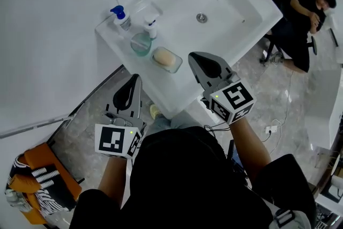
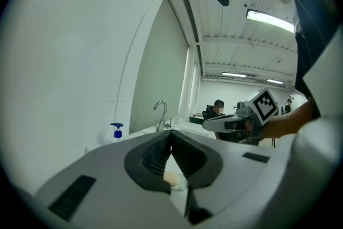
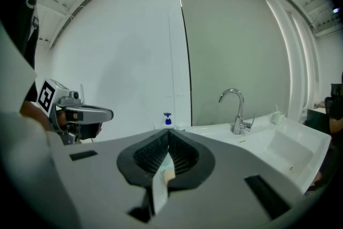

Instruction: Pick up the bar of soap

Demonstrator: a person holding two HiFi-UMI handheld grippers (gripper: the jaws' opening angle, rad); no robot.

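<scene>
Head view: both hands hold level toward the sink, left gripper and right gripper side by side, each with jaws pressed together, empty. One bar of soap lies flat in one clear dish on the surface, long axis along the front edge. Two pump bottles stand behind.

In the left gripper view the closed jaws cover most of the sink. The soap shows only as a pale sliver in the gap under them, and its dish is too blurred to make out. The right gripper view likewise gives just a sliver of soap. In the head view the seated person is cut by the right edge, the bag by the left, and the bottle label is too small to read.
</scene>
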